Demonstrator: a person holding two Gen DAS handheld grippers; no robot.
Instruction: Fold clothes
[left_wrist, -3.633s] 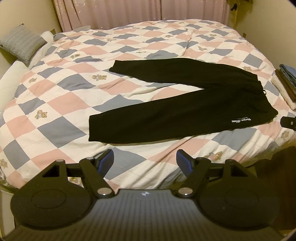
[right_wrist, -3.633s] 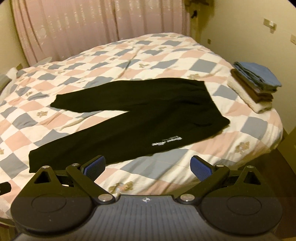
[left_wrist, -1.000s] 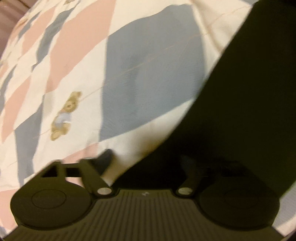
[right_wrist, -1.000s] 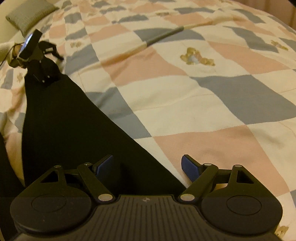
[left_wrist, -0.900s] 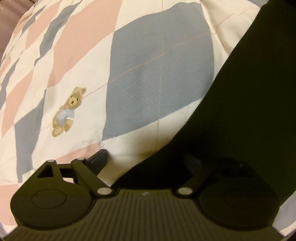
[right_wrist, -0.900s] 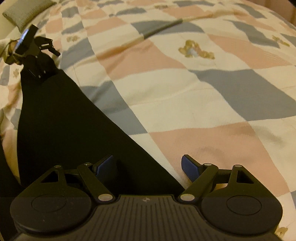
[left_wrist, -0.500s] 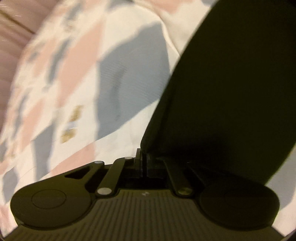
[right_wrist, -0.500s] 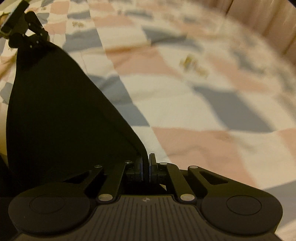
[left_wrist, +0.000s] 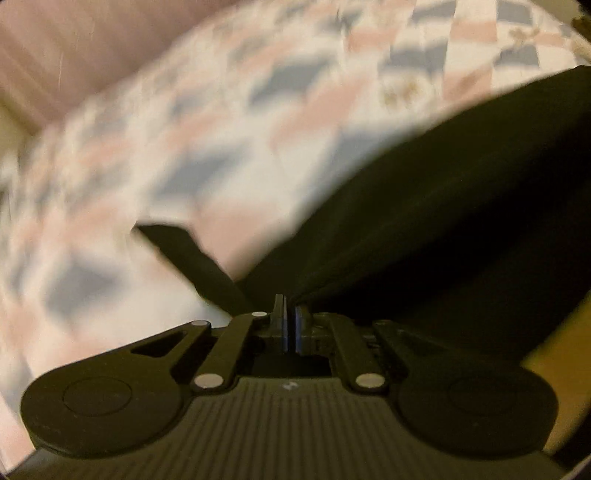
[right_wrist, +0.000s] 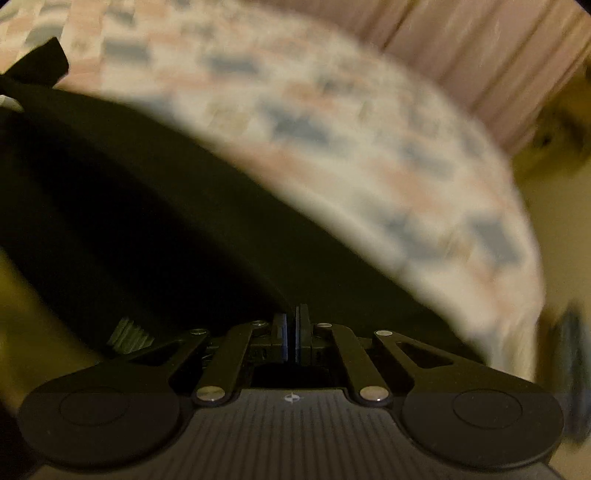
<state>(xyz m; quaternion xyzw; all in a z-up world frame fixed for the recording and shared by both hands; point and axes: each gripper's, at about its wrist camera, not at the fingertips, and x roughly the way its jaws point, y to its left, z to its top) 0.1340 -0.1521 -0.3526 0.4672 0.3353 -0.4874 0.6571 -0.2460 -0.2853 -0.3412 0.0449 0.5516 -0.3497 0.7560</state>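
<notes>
The black trousers (left_wrist: 443, 206) hang lifted off the bed and fill the right of the left wrist view. My left gripper (left_wrist: 290, 314) is shut on an edge of this black fabric, its blue pads pinched together. A second black strip (left_wrist: 188, 258) of the trousers shows to the left, lower down. In the right wrist view the trousers (right_wrist: 147, 206) spread across the left and centre, and my right gripper (right_wrist: 291, 325) is shut on their edge. At the far upper left a dark shape that may be the other gripper (right_wrist: 40, 66) holds the far corner. Both views are blurred.
The checked quilt (left_wrist: 184, 129) in pink, grey and white covers the bed below and behind the fabric. Pink curtains (right_wrist: 480, 48) hang at the far side. A yellowish wall (right_wrist: 554, 206) shows beyond the bed's right edge (right_wrist: 524, 280).
Both grippers went from open beside the trouser leg to shut on its edge. Since then both have lifted the fabric and swung, so the bed appears farther away and blurred.
</notes>
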